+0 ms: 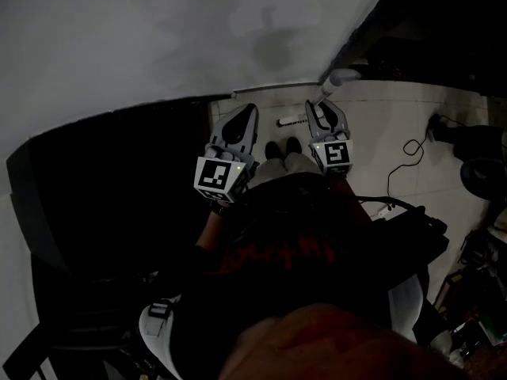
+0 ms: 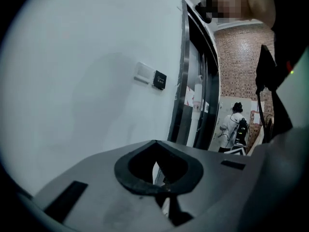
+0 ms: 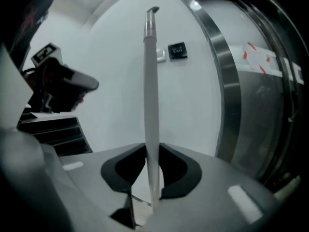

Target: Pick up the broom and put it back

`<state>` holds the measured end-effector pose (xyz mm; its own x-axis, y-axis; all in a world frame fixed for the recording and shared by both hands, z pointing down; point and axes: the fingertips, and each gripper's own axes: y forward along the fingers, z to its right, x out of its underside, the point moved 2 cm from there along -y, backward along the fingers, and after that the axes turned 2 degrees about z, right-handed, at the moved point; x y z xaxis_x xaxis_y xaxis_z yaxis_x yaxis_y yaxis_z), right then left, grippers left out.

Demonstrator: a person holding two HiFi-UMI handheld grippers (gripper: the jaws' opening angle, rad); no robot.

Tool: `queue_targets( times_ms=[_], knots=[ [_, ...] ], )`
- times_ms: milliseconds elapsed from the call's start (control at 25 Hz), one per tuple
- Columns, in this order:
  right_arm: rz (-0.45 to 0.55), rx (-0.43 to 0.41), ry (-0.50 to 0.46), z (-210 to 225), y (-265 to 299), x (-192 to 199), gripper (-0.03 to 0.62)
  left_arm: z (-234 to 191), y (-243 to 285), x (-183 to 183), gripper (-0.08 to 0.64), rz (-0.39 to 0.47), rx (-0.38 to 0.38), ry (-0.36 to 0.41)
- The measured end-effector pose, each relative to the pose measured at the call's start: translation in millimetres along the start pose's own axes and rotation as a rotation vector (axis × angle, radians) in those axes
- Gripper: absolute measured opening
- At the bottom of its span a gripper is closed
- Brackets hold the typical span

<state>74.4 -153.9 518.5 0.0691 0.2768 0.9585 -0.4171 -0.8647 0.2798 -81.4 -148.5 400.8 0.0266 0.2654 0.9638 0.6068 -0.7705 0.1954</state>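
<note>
The broom's white handle (image 3: 151, 100) stands upright between the black pads of my right gripper (image 3: 151, 151), which is shut on it; the capped top end points up along the white wall. In the head view the right gripper (image 1: 321, 108) reaches toward the wall's foot, with the pale end of the handle (image 1: 341, 77) just beyond it. The broom's head is hidden. My left gripper (image 1: 240, 122) is held beside it at the left, apart from the broom. In the left gripper view its pads meet at the tips (image 2: 154, 143), with nothing between them.
A white wall (image 1: 158, 38) stands ahead with a dark switch plate (image 3: 177, 50). A metal door frame (image 3: 226, 81) is to the right. A small white object (image 1: 291, 122) and a cable (image 1: 402, 161) lie on the tiled floor. A dark rack (image 3: 53, 132) is at the left. A person (image 2: 233, 127) stands far off.
</note>
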Motion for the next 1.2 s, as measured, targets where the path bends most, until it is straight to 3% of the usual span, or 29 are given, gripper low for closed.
queue_targets(
  times_ms=[160, 280, 440, 680, 920, 1040, 1120, 1200],
  knots=[
    [-0.149, 0.063, 0.03, 18, 26, 103, 0.086, 0, 13, 31, 0.005, -0.081, -0.032, -0.022],
    [-0.242, 0.067, 0.029, 36, 44, 174, 0.086, 7, 22, 56, 0.005, -0.164, -0.062, -0.045],
    [-0.35, 0.076, 0.028, 60, 79, 263, 0.086, 10, 28, 82, 0.005, -0.209, -0.089, -0.045],
    [-0.542, 0.061, 0.001, 78, 130, 356, 0.086, 19, 25, 108, 0.005, -0.254, -0.099, -0.066],
    [-0.577, -0.023, -0.018, 77, 205, 371, 0.089, 15, 18, 128, 0.005, -0.278, -0.136, -0.091],
    [-0.586, -0.032, 0.087, 90, 238, 365, 0.1, 16, 15, 129, 0.005, -0.284, -0.151, -0.095],
    [-0.58, -0.044, 0.19, 100, 252, 357, 0.165, 15, 13, 129, 0.005, -0.283, -0.168, -0.097],
    [-0.569, -0.042, 0.228, 112, 256, 356, 0.224, 14, 8, 134, 0.005, -0.29, -0.18, -0.109]
  ],
)
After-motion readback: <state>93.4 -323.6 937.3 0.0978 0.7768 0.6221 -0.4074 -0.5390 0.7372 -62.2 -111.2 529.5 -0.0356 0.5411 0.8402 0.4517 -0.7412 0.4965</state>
